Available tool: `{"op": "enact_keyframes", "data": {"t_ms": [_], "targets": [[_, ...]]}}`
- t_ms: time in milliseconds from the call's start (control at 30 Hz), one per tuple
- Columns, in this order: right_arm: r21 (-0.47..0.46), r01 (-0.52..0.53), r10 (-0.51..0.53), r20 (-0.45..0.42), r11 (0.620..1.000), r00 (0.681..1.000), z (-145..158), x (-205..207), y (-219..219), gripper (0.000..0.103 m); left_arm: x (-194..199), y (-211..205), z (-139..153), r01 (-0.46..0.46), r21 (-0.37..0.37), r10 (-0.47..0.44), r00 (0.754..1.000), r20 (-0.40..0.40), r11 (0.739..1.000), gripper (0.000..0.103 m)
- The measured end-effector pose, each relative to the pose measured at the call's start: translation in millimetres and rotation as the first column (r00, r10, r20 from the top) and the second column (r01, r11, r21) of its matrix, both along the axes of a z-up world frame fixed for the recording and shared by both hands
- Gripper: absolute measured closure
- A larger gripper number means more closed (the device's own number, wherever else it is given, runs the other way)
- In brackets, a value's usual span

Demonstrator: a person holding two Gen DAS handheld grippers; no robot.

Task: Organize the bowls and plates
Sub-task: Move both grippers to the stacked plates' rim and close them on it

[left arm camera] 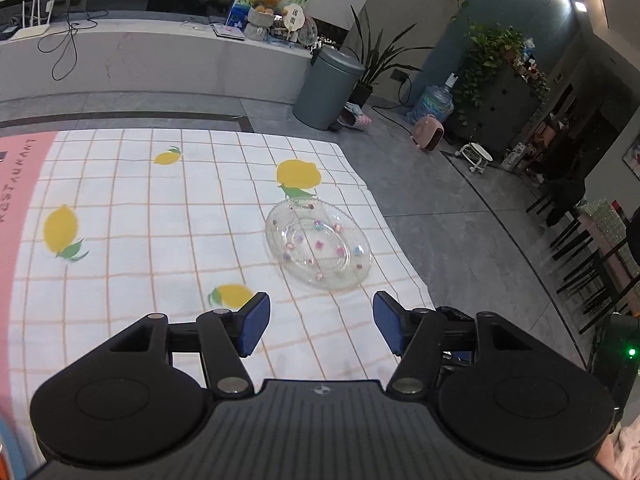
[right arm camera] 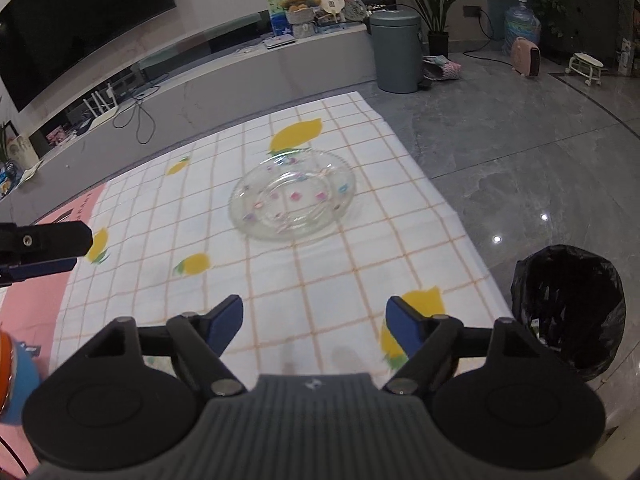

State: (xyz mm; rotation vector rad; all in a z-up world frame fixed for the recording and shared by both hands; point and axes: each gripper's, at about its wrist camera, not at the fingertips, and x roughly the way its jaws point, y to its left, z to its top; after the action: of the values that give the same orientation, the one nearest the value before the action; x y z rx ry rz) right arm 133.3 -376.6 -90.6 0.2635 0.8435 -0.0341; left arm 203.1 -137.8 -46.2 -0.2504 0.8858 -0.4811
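Glass plate lies alone on the lemon-print tabletop, at twelve o'clock from both released, empty grippers; approach underway, a rim grasp likely comes next.

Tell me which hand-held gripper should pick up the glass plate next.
Probably the left hand-held gripper: it is open and empty, with the glass plate just ahead. The right hand-held gripper, also open, sits farther back.
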Motion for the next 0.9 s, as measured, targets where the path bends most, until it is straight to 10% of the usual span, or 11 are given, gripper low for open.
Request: {"op": "enact_keyframes", "data": {"t_ms": [400,900], "targets": [[0.146,0.07,-0.066,-0.031,0.987,0.997,-17.0,71.5,-38.0,0.023,84.1,-4.6,-36.7,-0.044,-0.073,0.036,0.993,-0.109,0.996,0.031],[0.261,0.144,-0.137,-0.044,0.954,0.99,-59.8,129.6,-68.5,0.049,142.4,-18.7,-105.5,-0.104,-0.062,0.091,0.979,-0.18,0.993,0.04]]}}
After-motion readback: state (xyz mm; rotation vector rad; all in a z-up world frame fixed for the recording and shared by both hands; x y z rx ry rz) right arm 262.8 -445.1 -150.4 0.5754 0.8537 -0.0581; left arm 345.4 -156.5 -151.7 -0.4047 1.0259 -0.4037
